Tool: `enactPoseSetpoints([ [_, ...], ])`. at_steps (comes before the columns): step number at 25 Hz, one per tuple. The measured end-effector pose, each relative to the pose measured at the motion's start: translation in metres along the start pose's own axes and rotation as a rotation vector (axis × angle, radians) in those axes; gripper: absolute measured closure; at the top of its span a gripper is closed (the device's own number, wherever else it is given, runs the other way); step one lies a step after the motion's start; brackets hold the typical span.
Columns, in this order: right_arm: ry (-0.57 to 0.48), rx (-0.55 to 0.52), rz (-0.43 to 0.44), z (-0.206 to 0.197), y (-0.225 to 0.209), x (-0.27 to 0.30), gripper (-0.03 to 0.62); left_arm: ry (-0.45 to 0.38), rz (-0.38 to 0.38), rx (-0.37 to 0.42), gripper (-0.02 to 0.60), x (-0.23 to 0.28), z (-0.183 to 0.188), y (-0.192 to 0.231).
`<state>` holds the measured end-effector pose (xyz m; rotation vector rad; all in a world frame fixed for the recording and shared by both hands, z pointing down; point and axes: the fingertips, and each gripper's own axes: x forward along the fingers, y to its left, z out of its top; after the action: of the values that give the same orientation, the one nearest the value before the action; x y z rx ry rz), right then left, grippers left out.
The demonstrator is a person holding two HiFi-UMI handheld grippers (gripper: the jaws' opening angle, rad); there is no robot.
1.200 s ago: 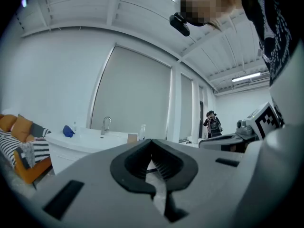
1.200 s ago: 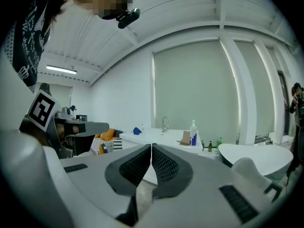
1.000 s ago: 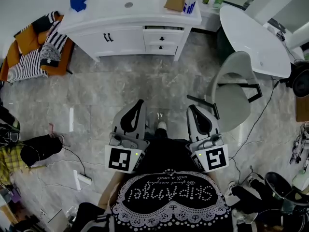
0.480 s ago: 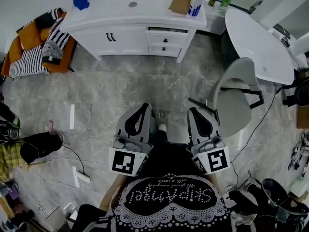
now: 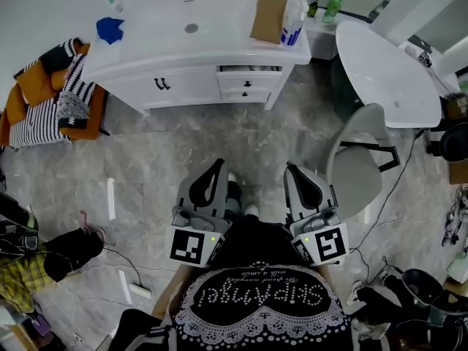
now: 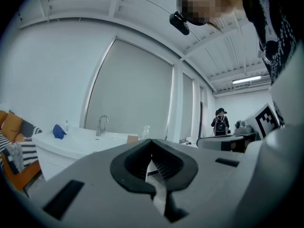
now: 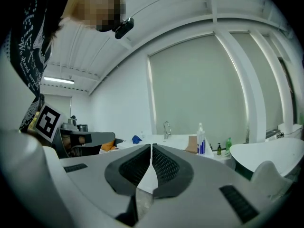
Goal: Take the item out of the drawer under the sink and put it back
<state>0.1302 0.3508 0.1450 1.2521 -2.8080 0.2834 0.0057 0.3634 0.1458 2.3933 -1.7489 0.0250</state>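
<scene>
The sink vanity (image 5: 219, 46) stood at the far side, its drawers (image 5: 247, 86) at the front right. On its counter a cloth (image 5: 110, 29) lay left, a box (image 5: 268, 18) and a bottle (image 5: 291, 22) right. A cushioned seat (image 5: 44, 101) sat left of it, a round table (image 5: 384, 64) and a chair (image 5: 358, 159) right. The 2 grippers, left gripper (image 5: 218, 164) and right gripper (image 5: 290, 168), were near, side by side.

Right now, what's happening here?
A person holds tongs in each hand. The left tongs and right tongs are both shut and empty, pointed toward the sink cabinet. A stretch of floor lies between them and the drawers under the sink, so nothing has been taken out yet.
</scene>
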Motion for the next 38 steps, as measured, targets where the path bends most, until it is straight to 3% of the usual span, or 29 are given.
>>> enactPoseSetpoints([
  [6,0.002,0.009,-0.048,0.004,-0.002,0.043,0.569,0.018,-0.048,-0.017,0.577,0.028,0.006,0.035],
  [16,0.005,0.022,-0.083,0.006,0.001,0.092,0.569,0.035,-0.057,-0.028,0.577,0.05,0.008,0.082],
  [30,0.034,0.048,-0.099,0.004,-0.009,0.115,0.569,0.075,-0.058,-0.089,0.577,0.068,-0.003,0.098],
  [38,0.049,0.054,-0.056,0.005,-0.027,0.145,0.569,0.093,-0.028,-0.109,0.577,0.095,-0.008,0.111],
])
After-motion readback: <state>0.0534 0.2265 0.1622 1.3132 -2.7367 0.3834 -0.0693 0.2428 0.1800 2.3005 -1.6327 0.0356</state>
